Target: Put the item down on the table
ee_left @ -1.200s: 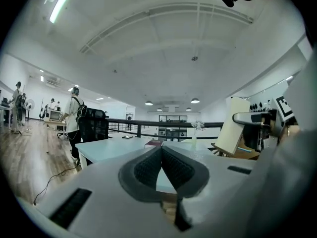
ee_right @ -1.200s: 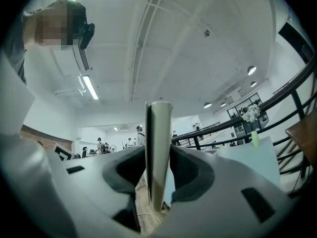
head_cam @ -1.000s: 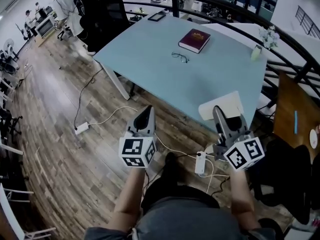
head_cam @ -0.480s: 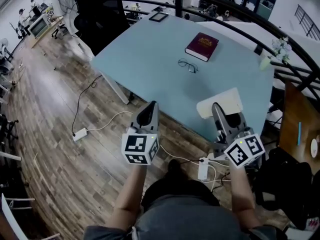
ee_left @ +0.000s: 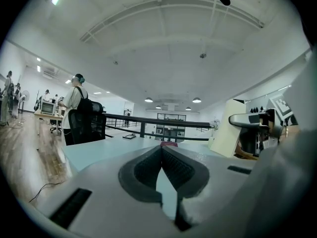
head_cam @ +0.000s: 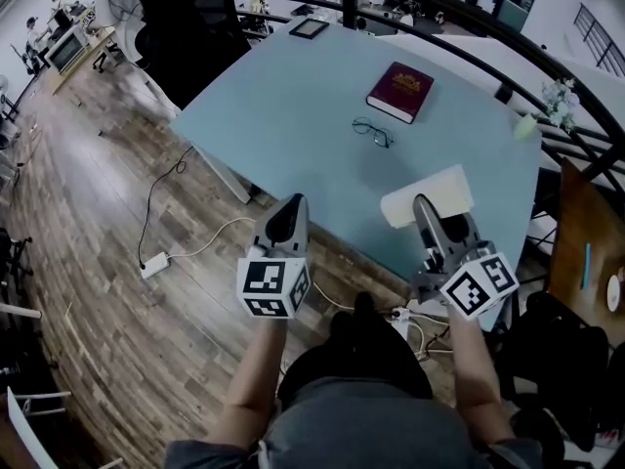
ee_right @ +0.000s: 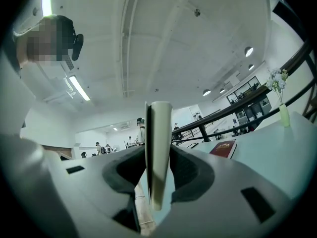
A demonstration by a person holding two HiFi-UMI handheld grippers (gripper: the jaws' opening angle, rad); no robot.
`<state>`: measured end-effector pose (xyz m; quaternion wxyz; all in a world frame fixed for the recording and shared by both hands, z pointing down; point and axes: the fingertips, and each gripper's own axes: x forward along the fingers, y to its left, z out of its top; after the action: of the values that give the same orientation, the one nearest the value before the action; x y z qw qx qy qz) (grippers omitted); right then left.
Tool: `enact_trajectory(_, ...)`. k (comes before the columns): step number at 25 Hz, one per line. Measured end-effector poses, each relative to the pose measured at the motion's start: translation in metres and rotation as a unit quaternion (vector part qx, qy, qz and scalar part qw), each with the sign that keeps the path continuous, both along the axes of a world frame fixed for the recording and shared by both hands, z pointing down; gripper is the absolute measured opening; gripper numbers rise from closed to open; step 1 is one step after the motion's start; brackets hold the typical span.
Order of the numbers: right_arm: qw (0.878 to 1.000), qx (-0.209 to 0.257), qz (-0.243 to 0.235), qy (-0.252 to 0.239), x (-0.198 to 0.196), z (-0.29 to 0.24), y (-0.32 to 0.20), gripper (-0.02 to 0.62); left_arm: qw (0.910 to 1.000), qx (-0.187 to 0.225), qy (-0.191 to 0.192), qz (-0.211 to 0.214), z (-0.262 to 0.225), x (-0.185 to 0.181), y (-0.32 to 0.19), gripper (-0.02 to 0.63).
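Pale blue bench (head_cam: pixel 293 115) is spreading ahead. Over its near edge, the cream flat item (head_cam: pixel 441 188) is standing upright, since the right gripper (ee_right: pixel 157 155) is clamping it edge-on between its fingers, probably for lowering. The left gripper (ee_left: pixel 161 152) is idling, its fingers pressed together on nothing.

LIGHT: bright, even, from ceiling lamps (ee_left: pixel 196 100) and strip light (ee_right: pixel 79 87) | SHADOWS: faint, soft | GLARE: floor (head_cam: pixel 107 135) washed out, top left | DISTORTION: strong fisheye, black corners in gripper views | FOCUS: item (ee_right: pixel 159 148) near lens soft
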<state>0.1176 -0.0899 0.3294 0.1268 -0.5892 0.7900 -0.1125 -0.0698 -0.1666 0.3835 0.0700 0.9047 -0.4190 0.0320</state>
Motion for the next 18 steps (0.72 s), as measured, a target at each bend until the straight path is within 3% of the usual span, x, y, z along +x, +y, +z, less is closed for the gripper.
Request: enact_trajectory(18, 0.998, -0.021, -0.048, -0.025, 0.002, 0.021, -0.088, 0.149, 0.9992, -0.007, -0.013, -0.037, 0.011, 0.004, -0.066, 0.005)
